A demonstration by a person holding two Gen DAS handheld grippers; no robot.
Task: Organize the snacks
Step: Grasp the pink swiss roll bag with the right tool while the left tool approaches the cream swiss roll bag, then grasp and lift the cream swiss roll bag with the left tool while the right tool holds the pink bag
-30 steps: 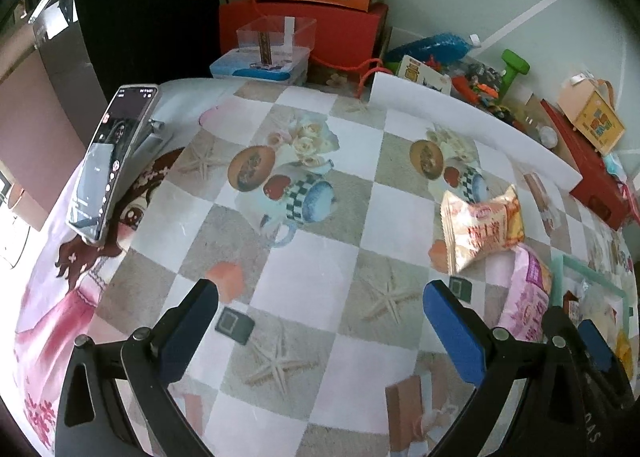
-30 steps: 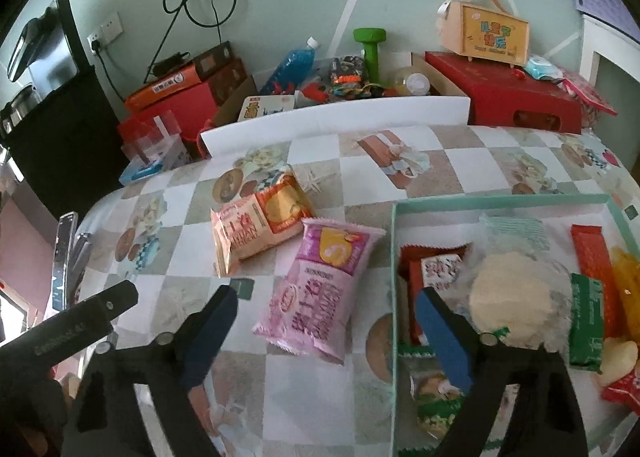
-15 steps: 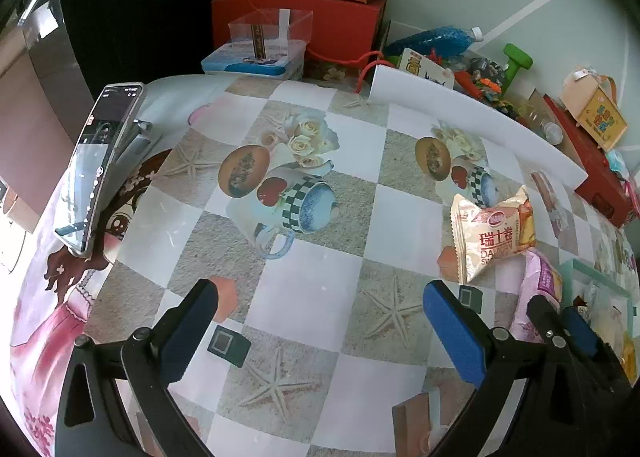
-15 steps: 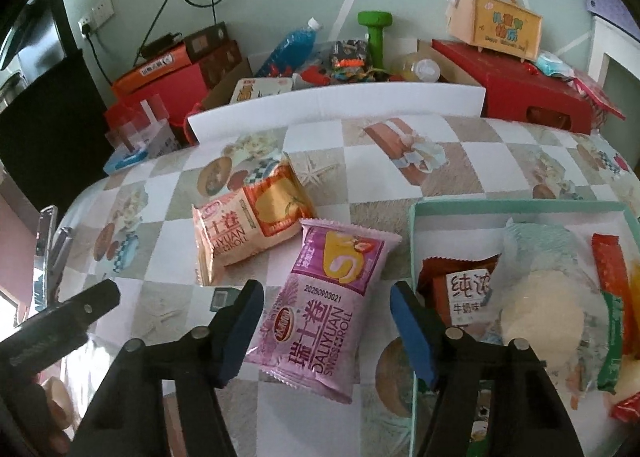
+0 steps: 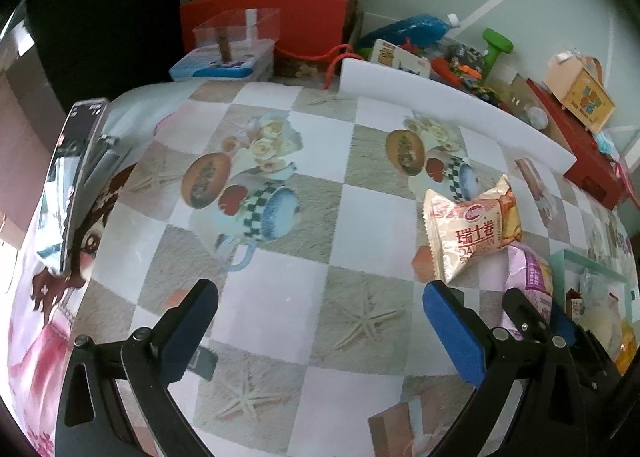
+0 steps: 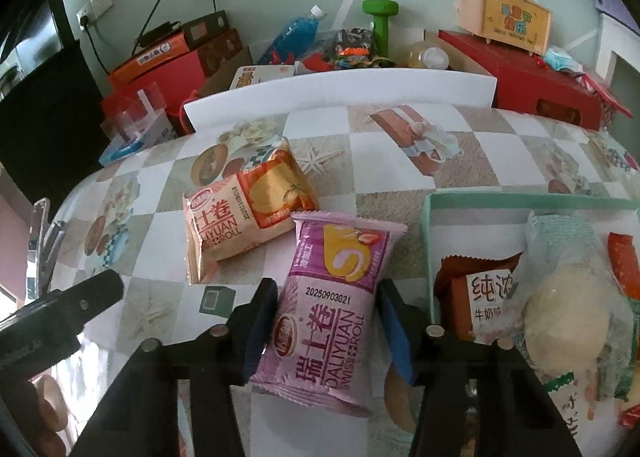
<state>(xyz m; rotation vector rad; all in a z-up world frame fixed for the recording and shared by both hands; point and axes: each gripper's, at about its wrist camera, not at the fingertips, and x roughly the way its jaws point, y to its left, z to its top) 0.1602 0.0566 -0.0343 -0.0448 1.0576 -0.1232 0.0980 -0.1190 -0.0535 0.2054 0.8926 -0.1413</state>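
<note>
Purple Swiss roll packet straddled for pickup beside the snack tray.

The purple packet (image 6: 330, 313), printed "DALIYUAN SWISS ROLL" and "20250903021", is bracketed on the table by the right gripper (image 6: 326, 331), whose jaws are narrowed around it but not seen pressing. The teal tray (image 6: 430, 225) lies just beside. The orange packet (image 6: 244, 217) is left behind it. The left gripper (image 5: 318, 331) is held wide open, empty.

A purple Swiss-roll packet (image 6: 330, 309) lies flat, just left of the teal tray (image 6: 429, 241), its sealed top edge toward the wall. An orange Swiss-roll packet (image 6: 244, 217) lies tilted farther left of the tray, touching the purple one. Inside the tray lie a red-brown wrapper (image 6: 476, 293) and a clear-wrapped pale bun (image 6: 568, 309).
</note>
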